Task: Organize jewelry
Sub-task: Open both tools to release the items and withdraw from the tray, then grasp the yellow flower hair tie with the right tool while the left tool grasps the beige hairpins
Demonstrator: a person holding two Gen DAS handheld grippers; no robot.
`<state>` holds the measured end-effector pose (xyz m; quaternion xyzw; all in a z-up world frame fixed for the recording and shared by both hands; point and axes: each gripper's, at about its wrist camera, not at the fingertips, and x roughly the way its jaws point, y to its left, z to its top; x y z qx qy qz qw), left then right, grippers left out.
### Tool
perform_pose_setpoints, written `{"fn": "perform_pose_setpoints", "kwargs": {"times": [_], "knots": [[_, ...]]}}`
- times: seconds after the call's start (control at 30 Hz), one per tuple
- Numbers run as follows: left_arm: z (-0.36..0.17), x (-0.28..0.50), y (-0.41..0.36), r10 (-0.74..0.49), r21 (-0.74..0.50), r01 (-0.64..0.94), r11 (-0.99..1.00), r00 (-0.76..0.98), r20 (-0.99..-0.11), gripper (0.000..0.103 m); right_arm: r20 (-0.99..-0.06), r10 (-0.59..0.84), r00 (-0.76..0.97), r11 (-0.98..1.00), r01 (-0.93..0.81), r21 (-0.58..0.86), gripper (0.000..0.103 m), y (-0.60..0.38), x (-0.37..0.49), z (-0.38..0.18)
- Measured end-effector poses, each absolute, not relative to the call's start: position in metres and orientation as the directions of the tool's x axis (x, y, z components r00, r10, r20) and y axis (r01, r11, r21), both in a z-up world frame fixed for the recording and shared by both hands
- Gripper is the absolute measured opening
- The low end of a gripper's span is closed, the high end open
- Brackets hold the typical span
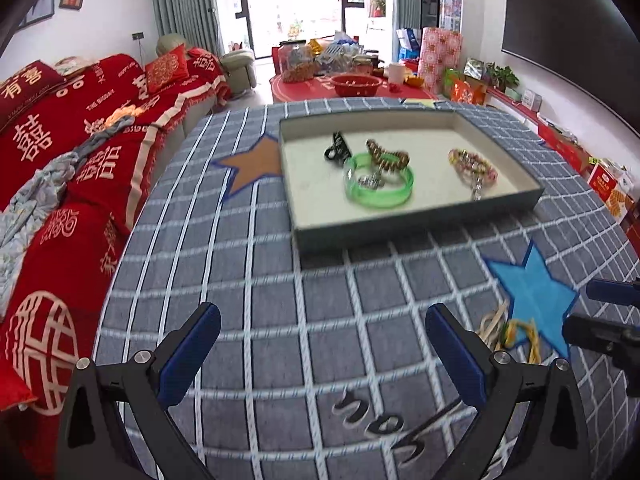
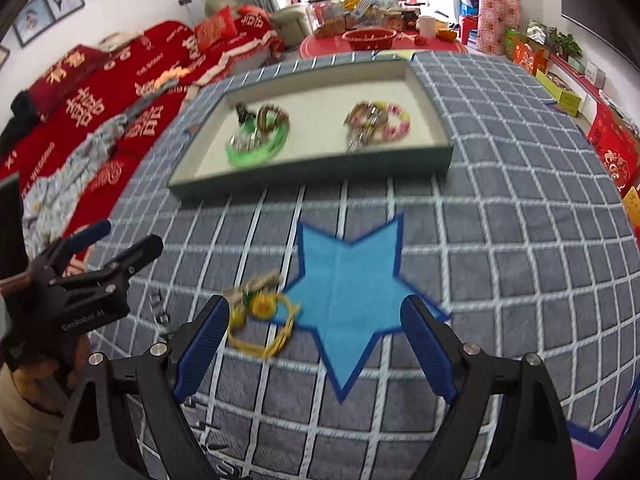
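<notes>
- The shallow tray (image 1: pixel 412 216) sits toward the far side of the checked cloth (image 1: pixel 280 280), and already holds a green bangle (image 1: pixel 378 184), a brown bead bracelet (image 1: pixel 388 156), a black clip (image 1: pixel 336 147) and a pink bead bracelet (image 1: pixel 472 168).
- On the near side of the tray, well apart from it, a yellow corded piece (image 2: pixel 262 320) lies loose on the cloth, touching the left tip of the blue star (image 2: pixel 352 292).
- The right gripper (image 2: pixel 316 344) hangs over that spot with its jaws spread and nothing between the pads; the yellow piece lies just beside its left finger.
- The left gripper (image 1: pixel 324 352) is spread wide over bare cloth, nearer than the tray, holding nothing.
- I'd judge this the reach for the next loose piece: the right gripper needs to shift left until the yellow cord sits between its pads, then close low enough to catch the thin strands.
- Between the yellow piece and the tray's near wall the cloth is open; the wall must be cleared on the carry, and the tray's middle, between the two clusters, has free floor.
</notes>
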<state>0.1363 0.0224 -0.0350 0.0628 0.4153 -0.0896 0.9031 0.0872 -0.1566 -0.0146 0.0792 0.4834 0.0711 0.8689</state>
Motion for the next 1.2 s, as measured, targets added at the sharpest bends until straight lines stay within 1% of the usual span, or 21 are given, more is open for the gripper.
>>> {"fn": "perform_pose_setpoints", "kwargs": {"times": [0.13, 0.3, 0.4, 0.47, 0.5, 0.6, 0.67, 0.77, 0.8, 0.87, 0.9, 0.93, 0.97, 1.2], "knots": [[-0.04, 0.129, 0.04, -0.087, 0.017, 0.157, 0.987, 0.629, -0.773, 0.103, -0.839, 0.2, 0.506, 0.98, -0.091, 0.179, 0.09, -0.139, 0.083, -0.026], [-0.04, 0.127, 0.052, -0.071, 0.015, 0.13, 0.991, 0.629, -0.775, 0.103, -0.844, 0.18, 0.506, 0.983, -0.132, 0.13, 0.089, -0.121, 0.084, -0.036], [-0.042, 0.126, 0.054, -0.069, 0.018, 0.131, 0.991, 0.625, -0.777, 0.103, -0.844, 0.18, 0.505, 0.981, -0.149, 0.121, 0.087, -0.115, 0.086, -0.041], [-0.043, 0.127, 0.053, -0.072, 0.017, 0.137, 0.99, 0.621, -0.781, 0.103, -0.847, 0.177, 0.501, 0.982, -0.152, 0.115, 0.082, -0.111, 0.087, -0.044], [-0.044, 0.127, 0.052, -0.075, 0.017, 0.142, 0.99, 0.618, -0.783, 0.103, -0.846, 0.171, 0.505, 0.982, -0.155, 0.107, 0.081, -0.11, 0.086, -0.045], [-0.046, 0.128, 0.047, -0.082, 0.018, 0.156, 0.988, 0.61, -0.788, 0.103, -0.841, 0.139, 0.522, 0.985, -0.163, 0.062, 0.07, -0.106, 0.086, -0.045], [-0.046, 0.127, 0.042, -0.087, 0.02, 0.168, 0.986, 0.608, -0.789, 0.103, -0.838, 0.114, 0.534, 0.986, -0.163, 0.031, 0.054, -0.105, 0.086, -0.045], [-0.046, 0.126, 0.038, -0.097, 0.02, 0.183, 0.983, 0.604, -0.791, 0.103, -0.835, 0.088, 0.544, 0.988, -0.156, 0.002, 0.038, -0.107, 0.085, -0.044], [-0.046, 0.126, 0.036, -0.101, 0.018, 0.188, 0.982, 0.602, -0.792, 0.103, -0.833, 0.085, 0.547, 0.989, -0.151, 0.002, 0.035, -0.109, 0.084, -0.044], [-0.046, 0.126, 0.032, -0.109, 0.017, 0.2, 0.98, 0.601, -0.792, 0.103, -0.831, 0.087, 0.549, 0.991, -0.132, 0.016, 0.02, -0.116, 0.083, -0.043], [-0.046, 0.126, 0.029, -0.113, 0.017, 0.207, 0.978, 0.6, -0.792, 0.103, -0.831, 0.089, 0.549, 0.992, -0.123, 0.025, 0.017, -0.119, 0.083, -0.043], [-0.045, 0.125, 0.026, -0.118, 0.016, 0.214, 0.977, 0.599, -0.792, 0.103, -0.83, 0.093, 0.549, 0.993, -0.117, 0.033, 0.012, -0.121, 0.083, -0.042], [-0.045, 0.125, 0.023, -0.128, 0.012, 0.225, 0.974, 0.597, -0.792, 0.103, -0.83, 0.097, 0.549, 0.993, -0.107, 0.046, 0.009, -0.125, 0.083, -0.042], [-0.047, 0.123, -0.003, -0.203, -0.01, 0.326, 0.945, 0.564, -0.8, 0.103, -0.824, 0.096, 0.558, 0.995, -0.058, 0.076, 0.007, -0.143, 0.08, -0.04]]}}
